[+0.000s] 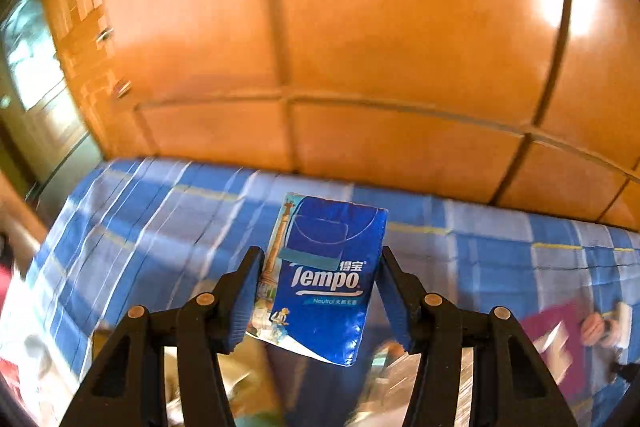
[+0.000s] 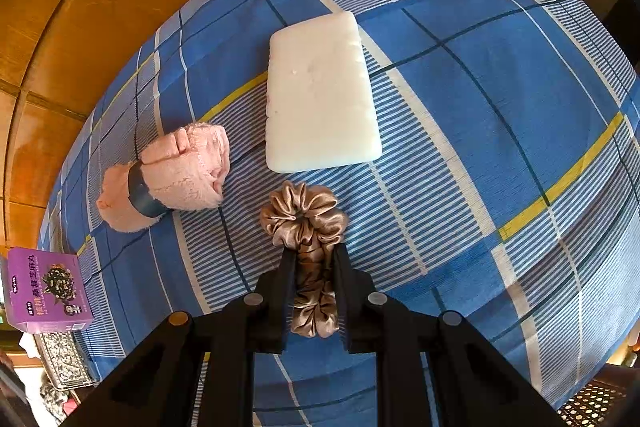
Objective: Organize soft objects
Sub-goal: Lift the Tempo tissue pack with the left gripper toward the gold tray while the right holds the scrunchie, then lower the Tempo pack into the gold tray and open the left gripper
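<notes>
Satin scrunchie (image 2: 304, 223) pinched in right gripper (image 2: 314, 259), just below white sponge (image 2: 320, 91), joining row; left gripper (image 1: 318, 279) clamps tissue pack (image 1: 324, 279), carrying.

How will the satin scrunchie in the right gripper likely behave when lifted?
The satin scrunchie looks floppy, bunching between the right gripper. Its glossy fabric may slip. It probably weighs little and should not roll on the checked sheet.
</notes>
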The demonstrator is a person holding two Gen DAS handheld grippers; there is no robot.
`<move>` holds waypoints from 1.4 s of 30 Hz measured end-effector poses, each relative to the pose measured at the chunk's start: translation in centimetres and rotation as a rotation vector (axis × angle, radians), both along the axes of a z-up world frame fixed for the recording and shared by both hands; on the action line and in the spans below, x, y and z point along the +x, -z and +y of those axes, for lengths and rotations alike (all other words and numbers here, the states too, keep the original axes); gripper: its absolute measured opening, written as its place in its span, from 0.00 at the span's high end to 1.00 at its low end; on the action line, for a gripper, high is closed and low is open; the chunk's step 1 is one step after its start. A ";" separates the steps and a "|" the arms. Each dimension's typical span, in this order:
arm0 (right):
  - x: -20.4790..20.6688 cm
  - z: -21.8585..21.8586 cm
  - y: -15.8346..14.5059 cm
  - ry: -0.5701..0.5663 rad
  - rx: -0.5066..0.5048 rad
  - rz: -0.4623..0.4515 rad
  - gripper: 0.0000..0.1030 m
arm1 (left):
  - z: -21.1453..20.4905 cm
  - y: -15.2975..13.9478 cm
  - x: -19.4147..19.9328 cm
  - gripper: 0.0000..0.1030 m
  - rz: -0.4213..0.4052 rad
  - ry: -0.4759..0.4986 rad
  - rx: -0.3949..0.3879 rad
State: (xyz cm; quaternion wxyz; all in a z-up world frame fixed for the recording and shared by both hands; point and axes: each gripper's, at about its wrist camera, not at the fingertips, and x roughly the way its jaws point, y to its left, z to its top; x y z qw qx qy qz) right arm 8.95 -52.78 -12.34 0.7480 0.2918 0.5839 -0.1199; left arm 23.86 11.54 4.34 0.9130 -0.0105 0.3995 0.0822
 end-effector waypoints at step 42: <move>2.0 13.0 0.4 -0.213 -0.687 0.099 0.83 | 16.1 12.5 -25.3 0.27 -0.017 -0.288 -0.043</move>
